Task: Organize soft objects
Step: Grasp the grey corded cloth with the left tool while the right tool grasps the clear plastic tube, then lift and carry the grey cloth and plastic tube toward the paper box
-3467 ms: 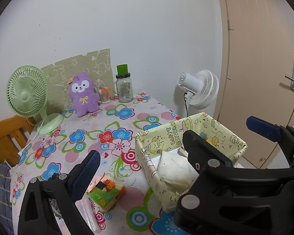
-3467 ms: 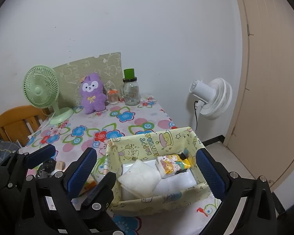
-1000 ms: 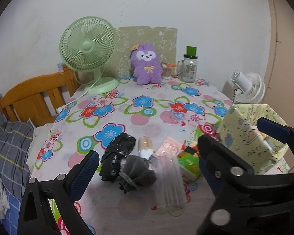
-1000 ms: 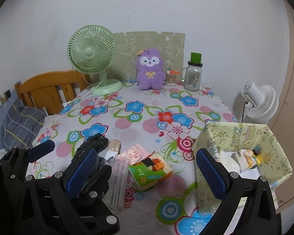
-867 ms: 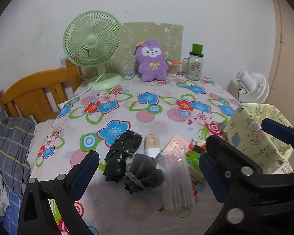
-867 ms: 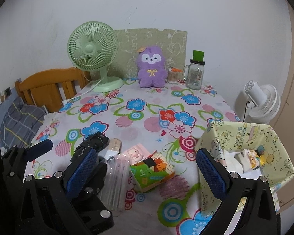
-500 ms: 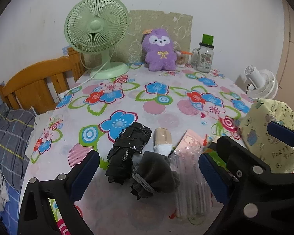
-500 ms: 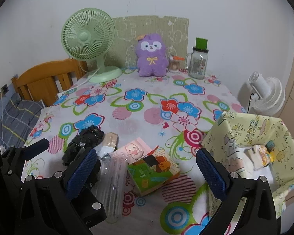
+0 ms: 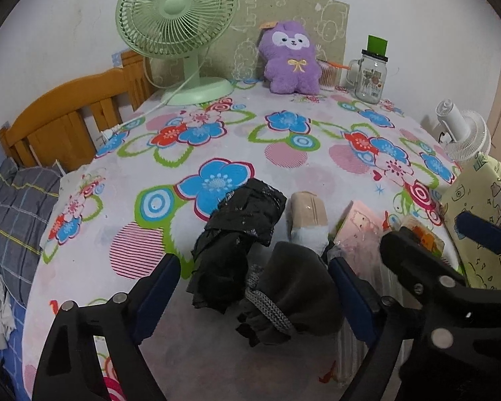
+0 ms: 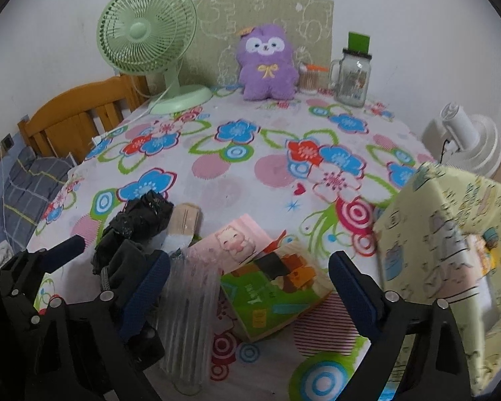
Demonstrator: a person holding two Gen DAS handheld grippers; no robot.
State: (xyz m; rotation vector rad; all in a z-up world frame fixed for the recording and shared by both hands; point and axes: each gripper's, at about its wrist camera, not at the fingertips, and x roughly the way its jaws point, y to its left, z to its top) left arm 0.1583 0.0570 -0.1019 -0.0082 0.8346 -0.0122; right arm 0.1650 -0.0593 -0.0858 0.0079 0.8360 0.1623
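I am bringing my wide-open left gripper (image 9: pixel 250 277) down around the grey sock ball (image 9: pixel 297 297); the yellow box (image 10: pixel 451 250) slid aside. Right gripper (image 10: pixel 248 277) is wide too.

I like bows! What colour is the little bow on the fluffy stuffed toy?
Yellow, on the purple plush toy; right wrist view shows it best.

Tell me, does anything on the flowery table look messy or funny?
Yes. Near the front edge, a crumpled black cloth, a dark grey drawstring pouch and a clear plastic packet lie jumbled together, overlapping, beside a green picture box lying tilted.
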